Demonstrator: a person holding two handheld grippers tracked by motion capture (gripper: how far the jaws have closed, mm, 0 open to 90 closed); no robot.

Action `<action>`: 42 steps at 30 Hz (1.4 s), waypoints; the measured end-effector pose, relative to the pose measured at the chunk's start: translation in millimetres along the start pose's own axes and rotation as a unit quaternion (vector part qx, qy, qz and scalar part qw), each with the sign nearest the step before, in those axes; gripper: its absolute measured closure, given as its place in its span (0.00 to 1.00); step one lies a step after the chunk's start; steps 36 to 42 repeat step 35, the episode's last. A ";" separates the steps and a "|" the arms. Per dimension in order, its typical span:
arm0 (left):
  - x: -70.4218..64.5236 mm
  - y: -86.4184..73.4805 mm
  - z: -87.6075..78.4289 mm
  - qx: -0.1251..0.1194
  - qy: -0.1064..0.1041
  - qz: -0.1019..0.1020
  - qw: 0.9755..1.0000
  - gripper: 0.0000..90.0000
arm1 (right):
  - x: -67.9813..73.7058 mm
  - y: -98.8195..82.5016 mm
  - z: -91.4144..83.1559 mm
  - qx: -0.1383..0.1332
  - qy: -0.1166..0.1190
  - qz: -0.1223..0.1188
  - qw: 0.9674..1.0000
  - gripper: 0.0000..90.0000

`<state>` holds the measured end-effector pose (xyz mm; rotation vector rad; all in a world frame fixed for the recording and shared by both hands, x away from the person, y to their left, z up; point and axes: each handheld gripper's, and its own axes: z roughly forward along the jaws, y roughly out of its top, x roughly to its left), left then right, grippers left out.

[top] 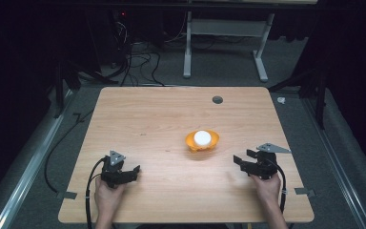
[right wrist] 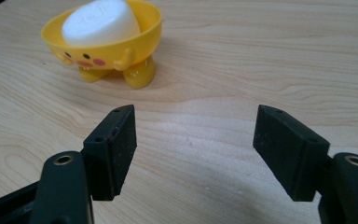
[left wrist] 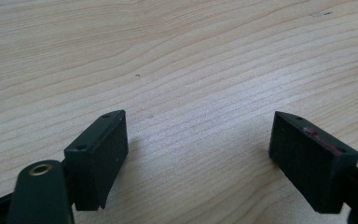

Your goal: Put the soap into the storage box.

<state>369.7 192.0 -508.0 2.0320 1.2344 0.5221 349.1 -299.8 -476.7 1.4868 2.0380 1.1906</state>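
A yellow duck-shaped bowl [top: 202,141] stands a little right of the middle of the wooden table [top: 147,119], on its own stubby feet, and a white rounded cake that looks like soap [top: 201,138] sits in its hollow. The feet lift the dish off the wood, which likely keeps the soap clear of the surface. In the right gripper view the bowl [right wrist: 112,42] shows a painted face on its wall: small dark eyes and pink cheeks. The top of the soap [right wrist: 100,21] carries faint embossed lettering, too soft to read. No brand or other writing can be made out anywhere.

The right gripper [top: 246,162] rests near the right edge of the table, its jaws pointing toward the bowl with a stretch of bare wood between. In its own view the right gripper [right wrist: 193,149] has its jaws spread apart with nothing between them; it seems aimed for an approach to the dish. The left gripper [top: 124,174] lies near the front left corner, well apart from the bowl, apparently parked. Its own view shows the left gripper [left wrist: 198,154] likewise spread wide over bare wood grain, holding nothing.
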 end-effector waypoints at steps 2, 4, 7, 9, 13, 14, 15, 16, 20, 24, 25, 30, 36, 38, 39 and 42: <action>0.0 0.0 0.0 0.000 0.000 0.000 1.000 0.22 | 1.9 -2.1 2.6 0.008 -0.005 -0.004 1.000 0.34; 0.0 0.0 0.0 0.000 0.000 0.000 1.000 0.22 | 4.1 -5.7 7.1 0.016 -0.009 -0.010 1.000 0.34; 0.0 0.0 0.0 0.000 0.000 0.000 1.000 0.22 | 5.2 -7.7 9.5 0.019 -0.012 -0.015 1.000 0.34; 0.0 0.0 0.0 0.000 0.000 0.000 1.000 0.22 | 6.7 -9.4 10.9 0.024 -0.016 -0.015 0.999 0.34; 0.0 0.0 0.0 0.000 0.000 0.000 1.000 0.22 | 8.9 -11.9 13.8 0.030 -0.026 -0.025 0.999 0.34; 0.0 0.0 0.0 0.000 0.000 0.000 1.000 0.22 | 11.5 -12.7 15.0 0.036 -0.033 -0.036 0.998 0.34; 0.0 0.0 0.0 0.000 0.000 0.000 1.000 0.22 | 11.5 -12.7 15.0 0.036 -0.033 -0.036 0.998 0.34; 0.0 0.0 0.0 0.000 0.000 0.000 1.000 0.22 | 14.7 -13.3 17.0 0.043 -0.041 -0.050 0.997 0.34; 0.0 0.0 0.0 0.000 0.000 0.000 1.000 0.22 | 18.0 -14.0 19.8 0.050 -0.047 -0.057 0.996 0.34; 0.0 0.0 0.0 0.000 0.000 0.000 1.000 0.22 | 19.8 -15.2 22.5 0.057 -0.059 -0.072 0.994 0.34; 0.0 0.0 0.0 0.000 0.000 0.000 1.000 0.22 | 20.5 -15.9 23.7 0.062 -0.061 -0.076 0.993 0.34; 0.0 0.0 0.0 0.000 0.000 0.000 1.000 0.22 | 20.9 -17.4 26.7 0.066 -0.062 -0.080 0.993 0.31; -0.1 0.0 0.0 0.000 0.000 0.000 1.000 0.22 | 21.0 -17.4 26.8 0.067 -0.061 -0.080 0.993 0.31; -0.1 0.0 0.0 0.000 0.000 0.000 1.000 0.22 | 21.0 -17.4 26.8 0.067 -0.061 -0.080 0.993 0.31; -0.1 0.0 0.0 0.000 0.000 0.000 1.000 0.22 | 21.0 -17.4 26.8 0.067 -0.061 -0.080 0.993 0.31; -0.1 0.0 0.0 0.000 0.000 0.000 1.000 0.22 | 21.0 -17.4 26.8 0.067 -0.061 -0.080 0.993 0.31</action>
